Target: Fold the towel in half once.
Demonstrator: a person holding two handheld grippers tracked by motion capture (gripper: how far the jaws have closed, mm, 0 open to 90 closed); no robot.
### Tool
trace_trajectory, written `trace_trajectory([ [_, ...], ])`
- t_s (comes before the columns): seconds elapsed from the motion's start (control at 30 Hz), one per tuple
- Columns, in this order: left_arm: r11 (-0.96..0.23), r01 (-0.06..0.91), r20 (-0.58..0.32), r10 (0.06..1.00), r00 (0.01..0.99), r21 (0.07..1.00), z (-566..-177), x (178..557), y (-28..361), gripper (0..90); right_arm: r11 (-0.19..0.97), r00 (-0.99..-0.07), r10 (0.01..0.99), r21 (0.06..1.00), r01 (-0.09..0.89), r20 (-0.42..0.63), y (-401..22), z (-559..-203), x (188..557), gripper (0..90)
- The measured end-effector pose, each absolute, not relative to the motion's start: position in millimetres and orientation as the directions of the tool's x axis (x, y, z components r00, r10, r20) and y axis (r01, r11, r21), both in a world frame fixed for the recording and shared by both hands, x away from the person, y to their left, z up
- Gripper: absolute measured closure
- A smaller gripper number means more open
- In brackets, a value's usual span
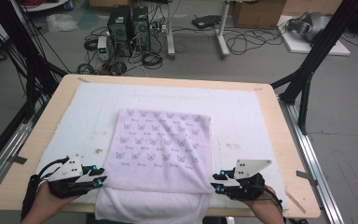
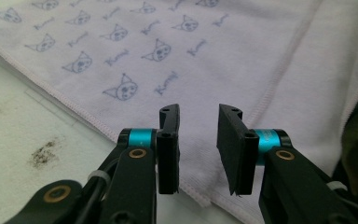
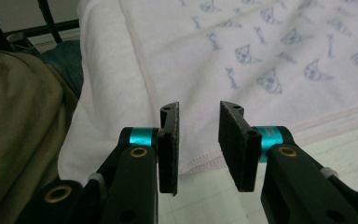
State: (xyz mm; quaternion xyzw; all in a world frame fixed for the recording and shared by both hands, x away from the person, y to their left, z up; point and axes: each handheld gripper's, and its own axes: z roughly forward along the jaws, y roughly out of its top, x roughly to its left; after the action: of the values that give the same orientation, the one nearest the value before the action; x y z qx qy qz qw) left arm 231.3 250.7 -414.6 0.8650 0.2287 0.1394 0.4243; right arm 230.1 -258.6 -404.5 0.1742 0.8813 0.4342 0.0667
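The folded towel (image 1: 161, 144) lay at the frame's centre on the worktop (image 1: 265, 116), its near edge overhanging. The left tool (image 1: 101, 176) and right tool (image 1: 214, 181) pointed inward at the towel's lower corners, level, jaws spread and empty.

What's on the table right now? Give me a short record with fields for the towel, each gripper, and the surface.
towel: pale pink towel with a cat print, folded over itself, near end hanging off the table's front edge
left gripper: left gripper at the towel's near left corner, fingers apart, nothing between them
right gripper: right gripper at the towel's near right corner, fingers apart, nothing between them
surface: white mat with dark stains, on a wooden table
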Motion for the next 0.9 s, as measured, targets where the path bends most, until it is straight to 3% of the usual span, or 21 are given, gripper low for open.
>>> trace_trajectory([
  [0.33,-0.531,0.302,0.035,0.533,0.845,0.792,-425.1,258.8,242.3,64.1,0.585,-0.926,0.376,0.767,0.264,0.031,-249.5,-418.5,251.6,65.1],
  [0.63,-0.46,0.34,0.02,0.617,0.786,0.82,-413.8,328.2,237.2,57.5,0.569,-0.876,0.483,0.752,0.333,0.022,-246.8,-413.1,333.0,56.6],
  [0.9,-0.385,0.422,-0.025,0.713,0.7,0.821,-416.1,402.7,239.6,60.7,0.544,-0.838,0.546,0.751,0.374,0.022,-248.4,-403.5,405.5,52.5],
])
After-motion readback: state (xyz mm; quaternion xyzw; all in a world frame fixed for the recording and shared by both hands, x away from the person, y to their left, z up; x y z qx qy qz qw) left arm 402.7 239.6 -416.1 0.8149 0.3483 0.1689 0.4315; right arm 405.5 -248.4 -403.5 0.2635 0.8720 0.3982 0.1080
